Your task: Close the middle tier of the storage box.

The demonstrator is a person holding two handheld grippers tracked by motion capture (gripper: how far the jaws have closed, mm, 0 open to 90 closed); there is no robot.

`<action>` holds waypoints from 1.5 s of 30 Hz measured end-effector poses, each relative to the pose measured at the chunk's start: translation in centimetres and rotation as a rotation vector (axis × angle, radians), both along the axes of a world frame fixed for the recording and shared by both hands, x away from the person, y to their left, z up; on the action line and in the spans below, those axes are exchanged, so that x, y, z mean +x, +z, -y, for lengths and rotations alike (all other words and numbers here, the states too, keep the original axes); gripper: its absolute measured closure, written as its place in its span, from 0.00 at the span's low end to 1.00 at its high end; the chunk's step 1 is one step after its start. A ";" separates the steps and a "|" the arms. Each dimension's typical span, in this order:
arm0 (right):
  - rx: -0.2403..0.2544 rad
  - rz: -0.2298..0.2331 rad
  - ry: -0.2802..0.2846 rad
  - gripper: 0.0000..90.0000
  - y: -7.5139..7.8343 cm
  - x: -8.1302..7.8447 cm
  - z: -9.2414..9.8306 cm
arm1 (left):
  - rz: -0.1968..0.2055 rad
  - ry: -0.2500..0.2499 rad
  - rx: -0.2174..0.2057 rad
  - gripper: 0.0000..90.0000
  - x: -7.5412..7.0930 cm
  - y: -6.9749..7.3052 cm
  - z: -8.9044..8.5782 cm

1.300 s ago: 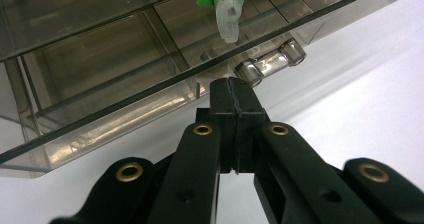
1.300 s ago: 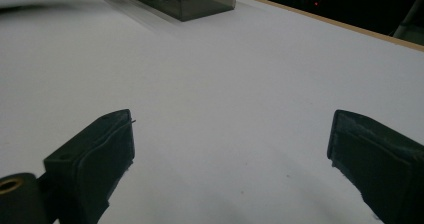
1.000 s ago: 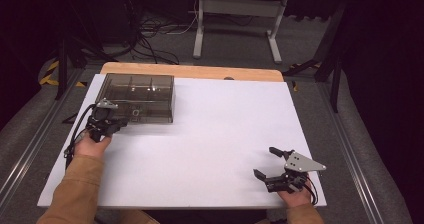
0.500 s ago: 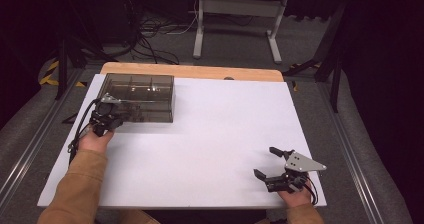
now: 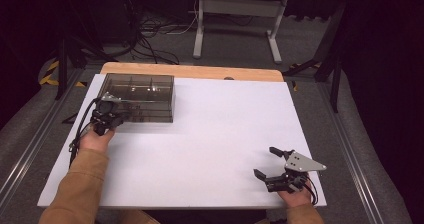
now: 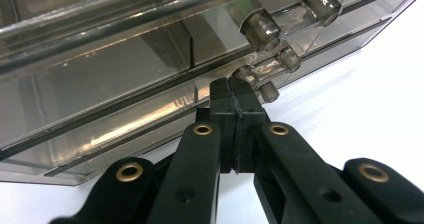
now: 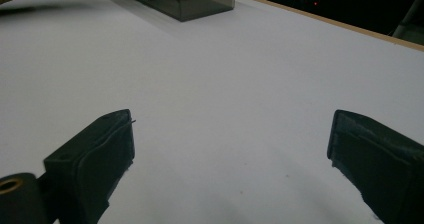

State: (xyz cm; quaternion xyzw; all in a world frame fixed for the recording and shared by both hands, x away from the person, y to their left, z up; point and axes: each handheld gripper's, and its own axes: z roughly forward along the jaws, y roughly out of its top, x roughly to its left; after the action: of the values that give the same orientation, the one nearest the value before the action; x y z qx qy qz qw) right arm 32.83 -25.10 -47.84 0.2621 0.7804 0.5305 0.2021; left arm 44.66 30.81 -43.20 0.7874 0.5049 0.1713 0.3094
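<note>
A smoked clear plastic drawer box (image 5: 137,97) is seen at about ten o'clock on the white worktop (image 5: 215,134), close to its far left corner. The left gripper (image 6: 233,91) is held against the box's front face, its jaws pressed together just beside a small round knob (image 6: 268,91) at about two o'clock from the tips; whether anything is pinched between them cannot be told. A drawer pull appears to be in hand, so the knob is best caught squarely and drawn straight back, level with the worktop, lest the light box be dragged along. The right gripper (image 5: 272,163), jaws spread and empty, is rested at five o'clock, well apart, and could be brought over to steady the box.
</note>
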 end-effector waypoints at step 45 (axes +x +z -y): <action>-0.004 0.001 0.003 0.06 0.0 0.0 -0.1 | 0.074 -0.187 -0.171 0.35 -6.5 3.2 0.9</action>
State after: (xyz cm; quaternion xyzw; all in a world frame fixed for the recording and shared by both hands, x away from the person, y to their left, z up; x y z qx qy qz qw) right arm 32.86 -25.01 -47.84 0.2599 0.7819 0.5293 0.2023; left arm 38.20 29.91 -39.99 0.7951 0.4302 0.1268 0.4084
